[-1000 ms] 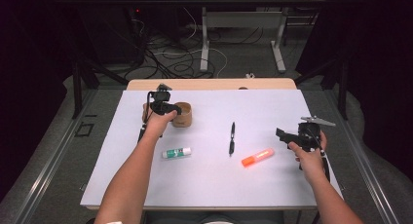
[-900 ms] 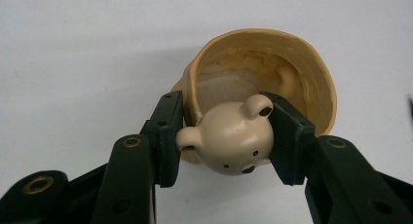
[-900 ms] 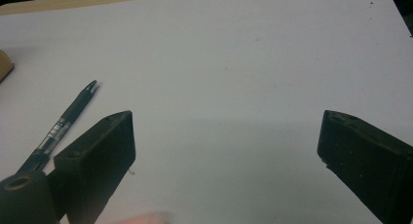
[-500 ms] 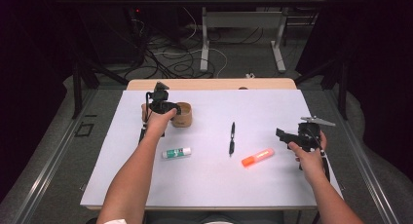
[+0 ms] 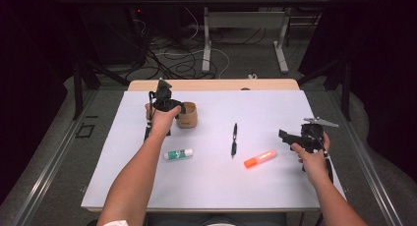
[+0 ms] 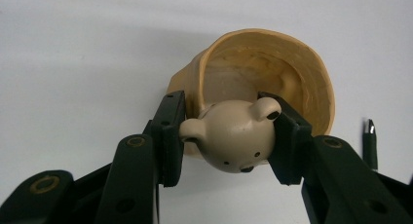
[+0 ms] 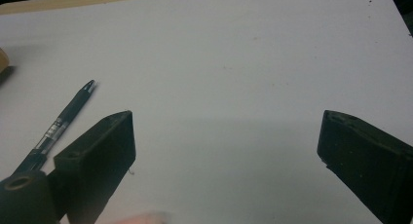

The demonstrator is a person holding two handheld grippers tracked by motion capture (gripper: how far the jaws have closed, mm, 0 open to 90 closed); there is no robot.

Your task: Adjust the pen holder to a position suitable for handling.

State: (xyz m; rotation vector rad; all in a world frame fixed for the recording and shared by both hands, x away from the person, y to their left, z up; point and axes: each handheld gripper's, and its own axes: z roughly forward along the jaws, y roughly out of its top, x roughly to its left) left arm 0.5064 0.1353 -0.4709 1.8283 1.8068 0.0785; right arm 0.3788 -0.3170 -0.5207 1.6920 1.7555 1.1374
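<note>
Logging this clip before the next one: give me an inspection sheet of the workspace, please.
Surface: white sheet over a wooden table.
Job's things: tan cup with a bear head on its side.
Clutter: glue stick, pen, orange marker, all lying apart on the sheet.
Grippers: left gripper shut on the bear head; right gripper open, nothing between its jaws, over bare sheet.
Cables: loose cables on the floor beyond the table.
Surroundings: dark room, metal desk legs behind.

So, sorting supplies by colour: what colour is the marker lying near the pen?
Bright orange highlighter, clearest in the high view.
</note>
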